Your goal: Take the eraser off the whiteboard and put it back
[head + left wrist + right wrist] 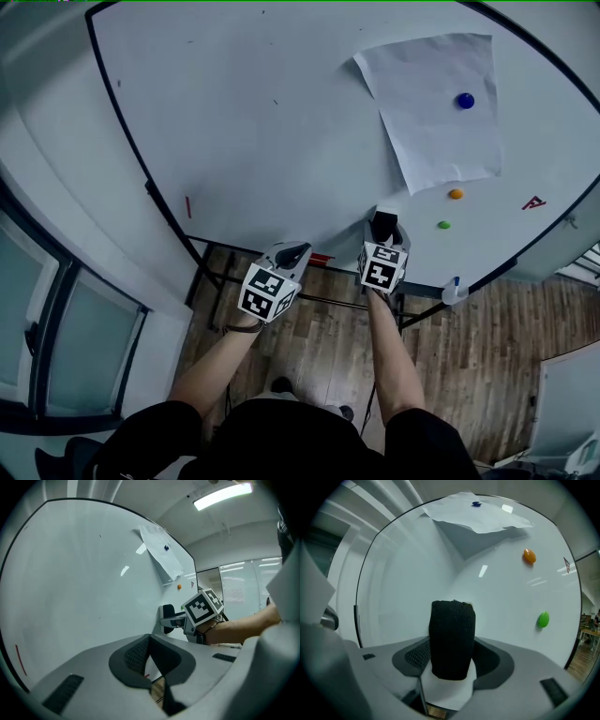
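We count one board (262, 122), two grippers, one eraser, one sheet and three magnets. At far left, one short red stroke (187, 206) sits just inside the black frame (141, 169), which curves down to the low edge. From there a wide white stretch runs rightward, the most open room on the board.

The left gripper (298, 248) hangs at the low edge, near the right one, its jaws together on nothing. The right gripper (383, 234) points at the board just above that edge, jaws spread wide. The eraser (452, 639) stands between them against the board, with a small gap at each pad as far as we can tell.

Above it hangs the sheet (431, 103), pinned by the blue magnet (465, 100). The orange magnet (456, 194) and green magnet (443, 225) sit just right of the eraser, crowding that side. Further right come one red mark (533, 202) and the frame again, with wood floor (487, 375) below.
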The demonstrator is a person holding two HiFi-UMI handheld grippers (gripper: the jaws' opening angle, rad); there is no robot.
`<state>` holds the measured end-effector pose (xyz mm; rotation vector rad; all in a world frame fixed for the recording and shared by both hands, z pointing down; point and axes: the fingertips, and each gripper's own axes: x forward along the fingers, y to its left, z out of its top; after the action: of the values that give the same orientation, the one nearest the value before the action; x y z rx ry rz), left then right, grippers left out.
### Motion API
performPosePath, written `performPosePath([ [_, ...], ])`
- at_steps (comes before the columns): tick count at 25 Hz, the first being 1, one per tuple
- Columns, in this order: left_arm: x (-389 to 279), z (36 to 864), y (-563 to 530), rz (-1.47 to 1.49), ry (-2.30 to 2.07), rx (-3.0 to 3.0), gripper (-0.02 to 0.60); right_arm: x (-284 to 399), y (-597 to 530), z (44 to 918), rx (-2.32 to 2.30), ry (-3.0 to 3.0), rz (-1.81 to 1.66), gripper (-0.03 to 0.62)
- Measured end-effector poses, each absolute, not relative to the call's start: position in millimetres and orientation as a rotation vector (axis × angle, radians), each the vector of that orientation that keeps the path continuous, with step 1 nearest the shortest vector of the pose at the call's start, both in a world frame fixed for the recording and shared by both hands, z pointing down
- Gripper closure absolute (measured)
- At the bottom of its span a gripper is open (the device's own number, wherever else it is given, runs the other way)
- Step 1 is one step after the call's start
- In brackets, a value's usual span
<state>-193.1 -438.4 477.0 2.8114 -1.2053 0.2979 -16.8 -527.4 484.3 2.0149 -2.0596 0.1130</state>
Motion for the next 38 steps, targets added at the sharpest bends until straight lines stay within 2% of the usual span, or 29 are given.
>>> performPosePath([
  [20,-174,471,-451,0.278,-1.229,2.799,0.563,-4,-493,488,1.917,-2.099,0.15,0.341],
  [38,-86,453,-398,0.312,-1.281,2.819,0.561,76,-383,475,1.842,-2.162,0.197,0.341],
])
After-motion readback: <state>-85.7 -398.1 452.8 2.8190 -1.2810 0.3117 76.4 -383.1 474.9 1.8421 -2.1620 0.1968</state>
